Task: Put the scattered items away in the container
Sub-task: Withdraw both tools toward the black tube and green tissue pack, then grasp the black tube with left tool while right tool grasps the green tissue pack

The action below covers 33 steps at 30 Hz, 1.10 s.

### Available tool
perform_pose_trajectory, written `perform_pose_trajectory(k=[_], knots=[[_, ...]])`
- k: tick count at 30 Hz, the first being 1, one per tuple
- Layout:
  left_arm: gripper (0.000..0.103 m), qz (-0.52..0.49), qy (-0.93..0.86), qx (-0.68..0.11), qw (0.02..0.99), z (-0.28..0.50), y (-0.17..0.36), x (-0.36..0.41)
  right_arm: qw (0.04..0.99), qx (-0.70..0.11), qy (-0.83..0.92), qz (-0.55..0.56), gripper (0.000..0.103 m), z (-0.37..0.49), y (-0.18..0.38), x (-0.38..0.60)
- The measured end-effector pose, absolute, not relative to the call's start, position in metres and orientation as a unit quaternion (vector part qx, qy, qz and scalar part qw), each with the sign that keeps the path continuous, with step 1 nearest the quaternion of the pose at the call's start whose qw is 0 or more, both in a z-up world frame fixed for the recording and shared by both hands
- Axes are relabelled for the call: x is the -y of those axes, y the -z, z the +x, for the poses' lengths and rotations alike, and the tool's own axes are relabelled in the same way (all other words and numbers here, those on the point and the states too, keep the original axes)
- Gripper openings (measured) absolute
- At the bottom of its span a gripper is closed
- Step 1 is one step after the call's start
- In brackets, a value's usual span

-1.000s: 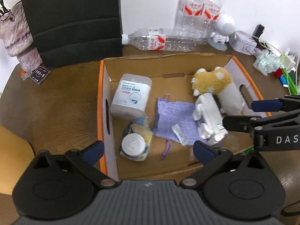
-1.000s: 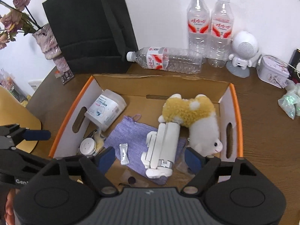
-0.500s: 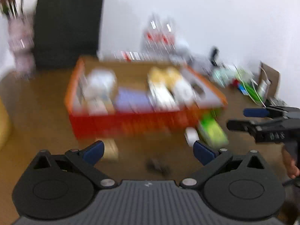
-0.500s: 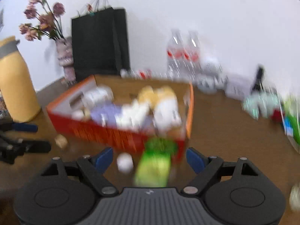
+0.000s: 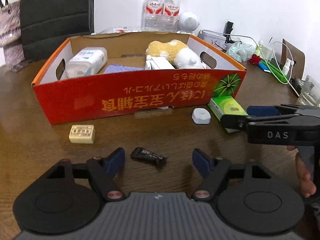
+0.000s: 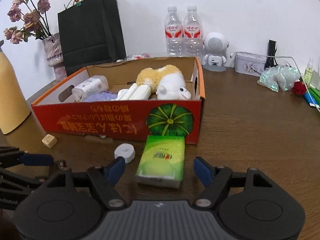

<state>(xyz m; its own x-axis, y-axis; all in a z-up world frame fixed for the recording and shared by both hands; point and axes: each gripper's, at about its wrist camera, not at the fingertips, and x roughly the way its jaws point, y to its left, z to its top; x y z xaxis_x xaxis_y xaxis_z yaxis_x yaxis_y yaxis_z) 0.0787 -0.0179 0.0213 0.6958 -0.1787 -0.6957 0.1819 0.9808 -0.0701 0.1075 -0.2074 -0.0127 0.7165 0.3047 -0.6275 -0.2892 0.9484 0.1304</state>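
A red cardboard box (image 5: 140, 98) (image 6: 118, 120) on the wooden table holds a plush toy (image 6: 168, 82), a wipes tub (image 5: 88, 62), a purple cloth and a white folded item. In front of it lie a beige eraser (image 5: 82, 134), a black sachet (image 5: 149, 156), a white round case (image 5: 201, 115) (image 6: 125, 152) and a green tissue pack (image 6: 162, 158) (image 5: 226, 106). My left gripper (image 5: 159, 160) is open, low over the table, with the sachet between its fingers. My right gripper (image 6: 160, 169) is open with the tissue pack's near end between its fingers.
Behind the box stand water bottles (image 6: 183, 36), a black paper bag (image 6: 88, 30), a flower vase (image 6: 54, 54), a white robot speaker (image 6: 215, 50) and a tin (image 6: 251, 64). A yellow flask (image 6: 10, 92) stands at left. Cables and clutter (image 5: 276, 64) lie at right.
Both grippers have pulled back from above the box and dropped low to the table in front of it. The view now faces the box's red front wall and the loose items.
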Motion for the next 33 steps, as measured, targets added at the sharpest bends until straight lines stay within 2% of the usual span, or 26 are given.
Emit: perform_pose_trajectory(k=[2, 3, 8, 9, 11, 14, 22, 24, 25, 26, 27, 28, 30, 31, 33], knots=[[0.047, 0.005, 0.091, -0.373, 0.923, 0.079, -0.022, 0.019, 0.924, -0.346, -0.162, 0.02, 0.068, 0.109, 0.016, 0.208], [0.041, 0.007, 0.093, -0.372, 0.924, 0.08, -0.023, 0.019, 0.924, -0.345, -0.162, 0.02, 0.068, 0.109, 0.017, 0.208], [0.038, 0.008, 0.109, -0.369, 0.923, 0.077, -0.023, 0.021, 0.927, -0.339, -0.158, 0.013, 0.059, 0.109, 0.018, 0.208], [0.032, 0.009, 0.111, -0.366, 0.924, 0.075, -0.022, 0.022, 0.927, -0.338, -0.159, 0.015, 0.058, 0.109, 0.018, 0.209], [0.012, 0.022, 0.107, -0.363, 0.925, 0.073, -0.021, 0.025, 0.927, -0.336, -0.163, 0.017, 0.048, 0.109, 0.018, 0.21], [0.003, 0.019, 0.117, -0.365, 0.923, 0.07, -0.021, 0.026, 0.93, -0.329, -0.163, -0.003, 0.046, 0.105, 0.02, 0.205], [0.001, -0.002, 0.093, -0.346, 0.933, 0.048, -0.03, 0.018, 0.931, -0.325, -0.161, -0.021, 0.043, 0.088, 0.015, 0.201], [0.005, -0.006, 0.106, -0.339, 0.935, 0.039, -0.035, 0.017, 0.934, -0.315, -0.168, -0.014, 0.043, 0.078, 0.012, 0.203], [0.022, -0.003, 0.119, -0.333, 0.936, 0.035, -0.037, 0.018, 0.935, -0.31, -0.172, -0.011, 0.043, 0.073, 0.01, 0.204], [0.055, 0.004, 0.13, -0.327, 0.936, 0.03, -0.038, 0.02, 0.936, -0.306, -0.175, -0.007, 0.043, 0.068, 0.009, 0.204], [0.068, 0.021, 0.138, -0.32, 0.937, 0.027, -0.038, 0.024, 0.936, -0.304, -0.178, -0.004, 0.043, 0.065, 0.008, 0.205], [0.075, 0.042, 0.144, -0.309, 0.939, 0.026, -0.037, 0.027, 0.935, -0.303, -0.181, -0.002, 0.043, 0.062, 0.007, 0.205], [0.072, 0.074, 0.156, -0.309, 0.935, 0.029, -0.035, 0.031, 0.934, -0.305, -0.184, -0.003, 0.043, 0.056, 0.006, 0.205], [0.063, 0.076, 0.169, -0.318, 0.93, 0.034, -0.033, 0.03, 0.934, -0.306, -0.185, -0.005, 0.043, 0.053, 0.007, 0.205], [0.039, 0.052, 0.184, -0.355, 0.915, 0.047, -0.027, 0.025, 0.933, -0.307, -0.185, -0.004, 0.043, 0.049, 0.007, 0.207]])
